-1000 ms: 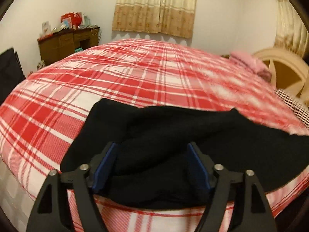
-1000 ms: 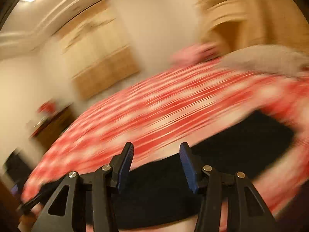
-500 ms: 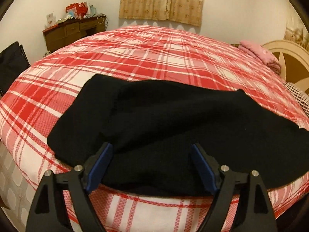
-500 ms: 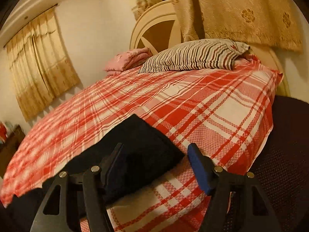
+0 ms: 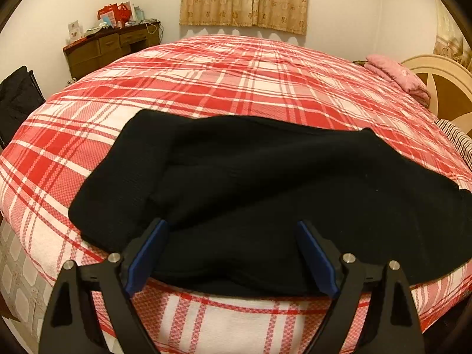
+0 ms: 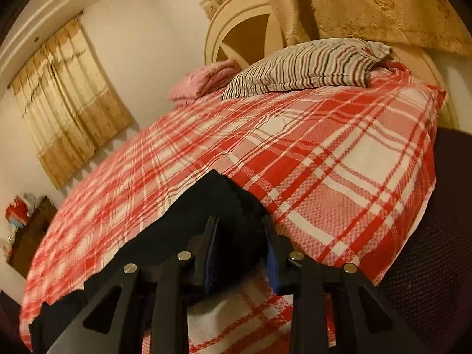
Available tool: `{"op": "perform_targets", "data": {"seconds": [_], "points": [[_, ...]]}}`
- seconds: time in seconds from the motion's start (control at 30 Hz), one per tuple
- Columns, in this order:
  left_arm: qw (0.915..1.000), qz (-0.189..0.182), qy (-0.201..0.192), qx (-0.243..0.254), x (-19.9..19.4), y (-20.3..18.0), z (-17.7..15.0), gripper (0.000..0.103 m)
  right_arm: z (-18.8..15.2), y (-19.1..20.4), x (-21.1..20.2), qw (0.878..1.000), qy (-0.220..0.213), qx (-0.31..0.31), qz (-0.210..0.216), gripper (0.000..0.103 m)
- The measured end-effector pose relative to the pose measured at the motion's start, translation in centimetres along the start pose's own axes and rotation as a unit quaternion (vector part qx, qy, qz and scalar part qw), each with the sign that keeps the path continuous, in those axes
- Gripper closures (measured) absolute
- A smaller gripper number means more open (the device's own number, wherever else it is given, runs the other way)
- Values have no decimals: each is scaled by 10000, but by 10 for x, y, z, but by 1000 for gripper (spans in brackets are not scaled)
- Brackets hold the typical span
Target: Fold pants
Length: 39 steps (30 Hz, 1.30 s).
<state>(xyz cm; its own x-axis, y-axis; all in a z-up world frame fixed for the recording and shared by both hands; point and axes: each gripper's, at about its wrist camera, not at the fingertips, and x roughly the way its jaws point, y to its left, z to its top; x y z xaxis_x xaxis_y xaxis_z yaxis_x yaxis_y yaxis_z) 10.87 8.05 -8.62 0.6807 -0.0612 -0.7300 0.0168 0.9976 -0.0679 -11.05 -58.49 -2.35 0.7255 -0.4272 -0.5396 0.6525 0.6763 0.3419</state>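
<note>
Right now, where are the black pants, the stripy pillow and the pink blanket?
black pants (image 5: 265,183): left wrist view, middle of the dark cloth.
stripy pillow (image 6: 306,65): right wrist view, middle of its top face.
pink blanket (image 6: 203,81): right wrist view, folded front edge.

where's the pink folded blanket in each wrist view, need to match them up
Left wrist: pink folded blanket at far right, upper part, beside the cream headboard.
Right wrist: pink folded blanket upper middle, left of the striped pillow.
Shared landmark: that cream headboard, right behind it in both.
</note>
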Motion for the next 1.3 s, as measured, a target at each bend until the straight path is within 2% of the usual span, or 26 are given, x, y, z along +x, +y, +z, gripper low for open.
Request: {"op": "perform_targets", "data": {"seconds": [0.1, 0.2, 0.3, 0.43, 0.47, 0.63, 0.73, 0.83, 0.87, 0.93, 0.97, 1.0, 1.13, 1.17, 1.23, 1.27, 1.3], "points": [[10000, -69, 2, -54, -1, 2, 0, 12, 7, 24, -23, 9991, -279, -274, 162, 92], [9999, -132, -2, -105, -2, 3, 0, 12, 12, 70, -57, 9932, -636, -653, 722, 92], [9998, -178, -18, -126, -3, 4, 0, 12, -1, 134, -81, 9785, -696, -1392, 1353, 92], [9997, -223, -42, -110, -3, 4, -1, 12, -56, 219, -81, 9485, -258, -2289, 2173, 92], [9996, -237, -43, -114, -4, 5, -1, 12, -71, 235, -77, 9422, -141, -2466, 2266, 92], [9994, -327, -50, -121, -5, 8, -1, 12, -169, 298, -44, 9044, 539, -3395, 2527, 92], [9994, -329, -64, -72, -5, 7, -1, 12, -209, 310, -30, 8922, 674, -3767, 2398, 92], [9996, -266, -93, 27, -4, 5, -3, 10, -228, 311, -20, 8864, 805, -3943, 2289, 85], [9996, -251, -105, 65, -3, 3, -4, 9, -230, 311, -20, 8838, 743, -3994, 2322, 78], [9996, -169, -143, 177, -2, 0, -5, 7, -230, 312, -24, 8795, 804, -3978, 2486, 56], [9996, -140, -149, 217, -1, -1, -5, 7, -229, 314, -26, 8770, 889, -3917, 2635, 40], [9995, -107, -160, 261, -1, -2, -6, 7, -229, 317, -28, 8751, 928, -3864, 2763, 33], [9993, -127, -168, 302, -2, -1, -6, 6, -225, 322, -46, 8555, 1228, -3604, 3510, 33], [9993, -143, -169, 298, -2, -1, -6, 6, -216, 321, -51, 8556, 1168, -3495, 3635, 33], [9993, -154, -179, 298, -2, 0, -7, 6, -195, 315, -55, 8685, 926, -3217, 3655, 34], [9993, -134, -191, 308, -2, -1, -7, 6, -183, 310, -53, 8791, 833, -3039, 3576, 43], [9992, -112, -201, 319, -2, -2, -8, 6, -173, 308, -47, 8892, 804, -2893, 3453, 62]]}}
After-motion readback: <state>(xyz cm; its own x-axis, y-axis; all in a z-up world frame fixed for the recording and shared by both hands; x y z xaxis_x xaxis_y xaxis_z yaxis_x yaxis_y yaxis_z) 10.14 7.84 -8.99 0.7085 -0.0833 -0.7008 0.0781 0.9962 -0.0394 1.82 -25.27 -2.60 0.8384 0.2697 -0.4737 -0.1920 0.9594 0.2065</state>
